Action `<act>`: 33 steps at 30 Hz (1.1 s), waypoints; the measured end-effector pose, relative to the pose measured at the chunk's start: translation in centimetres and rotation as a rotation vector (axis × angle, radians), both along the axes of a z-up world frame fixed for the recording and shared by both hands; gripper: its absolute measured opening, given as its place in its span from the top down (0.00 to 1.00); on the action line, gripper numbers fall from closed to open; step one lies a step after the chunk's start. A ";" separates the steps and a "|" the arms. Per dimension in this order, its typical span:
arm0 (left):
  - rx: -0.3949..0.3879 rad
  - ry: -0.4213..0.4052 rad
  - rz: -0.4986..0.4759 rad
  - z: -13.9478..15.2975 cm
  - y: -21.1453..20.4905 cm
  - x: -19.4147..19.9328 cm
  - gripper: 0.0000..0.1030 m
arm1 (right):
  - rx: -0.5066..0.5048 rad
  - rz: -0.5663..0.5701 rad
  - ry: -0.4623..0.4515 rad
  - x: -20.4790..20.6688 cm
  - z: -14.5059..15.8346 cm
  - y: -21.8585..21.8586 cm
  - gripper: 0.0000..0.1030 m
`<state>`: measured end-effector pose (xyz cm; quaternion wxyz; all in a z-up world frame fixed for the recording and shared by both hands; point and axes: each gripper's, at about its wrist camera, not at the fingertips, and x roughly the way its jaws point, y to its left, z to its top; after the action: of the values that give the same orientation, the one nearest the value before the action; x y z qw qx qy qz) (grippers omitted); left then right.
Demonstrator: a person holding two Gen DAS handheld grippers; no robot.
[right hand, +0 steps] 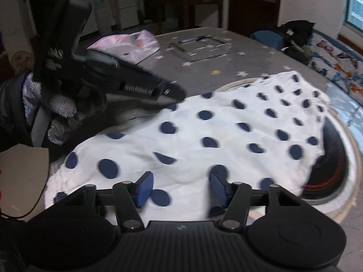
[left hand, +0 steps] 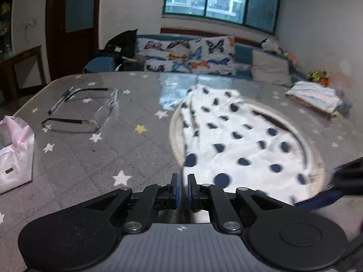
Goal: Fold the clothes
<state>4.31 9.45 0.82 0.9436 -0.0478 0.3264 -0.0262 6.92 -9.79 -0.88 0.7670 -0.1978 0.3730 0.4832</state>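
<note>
A white garment with dark blue spots (right hand: pixel 226 122) is seen spread over a round, pale-rimmed disc (right hand: pixel 340 158) that lies on a grey surface printed with stars (left hand: pixel 90 158). In the left wrist view the left claw (left hand: pixel 183 190) is seen with its blue pads drawn almost together; a thin edge of the spotted cloth appears to run up between them, though whether it is actually pinched cannot be told for certain. In the right wrist view the right claw (right hand: pixel 180 187) is held over the near part of the garment with its jaws standing apart and nothing pressed between its blue pads. The left claw is also seen there at the garment's left edge, carried by a gloved hand (right hand: pixel 61 108). Farther back on the surface a clear tray (left hand: pixel 90 108), a pink bag (left hand: pixel 15 149) and a stack of folded clothes (left hand: pixel 317 97) are visible.
</note>
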 end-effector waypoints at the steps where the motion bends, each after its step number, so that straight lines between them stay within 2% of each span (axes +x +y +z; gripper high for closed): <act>1: -0.017 -0.003 -0.023 0.3 -0.2 -0.4 0.91 | 0.006 0.012 0.004 -0.2 0.0 0.3 0.45; 5: -0.091 0.028 -0.146 0.7 -1.5 -1.3 0.91 | 0.036 0.054 0.021 -0.9 0.2 1.3 0.46; 8: -0.089 0.053 -0.203 0.3 -2.8 -1.1 0.91 | 0.048 0.086 0.032 -1.5 0.4 1.7 0.46; 13: -0.006 0.093 -0.157 -1.4 -2.8 -0.6 0.91 | 0.050 0.142 0.075 -2.4 0.3 1.3 0.45; 19: 0.000 0.084 -0.101 -1.5 -1.0 -1.1 0.91 | 0.046 0.183 0.100 -3.2 0.6 0.9 0.45; 26: -0.004 0.066 -0.084 -0.7 -0.5 -1.7 0.91 | 0.082 0.084 0.053 -0.7 2.5 -0.1 0.44; 33: -0.043 0.041 -0.142 0.7 -2.1 -2.4 0.88 | 0.031 0.003 0.099 2.1 0.1 0.1 0.44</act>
<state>1.92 7.40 1.51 0.9313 -0.0456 0.3474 -0.0989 9.00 -9.65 -0.78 0.7497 -0.1622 0.4027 0.4995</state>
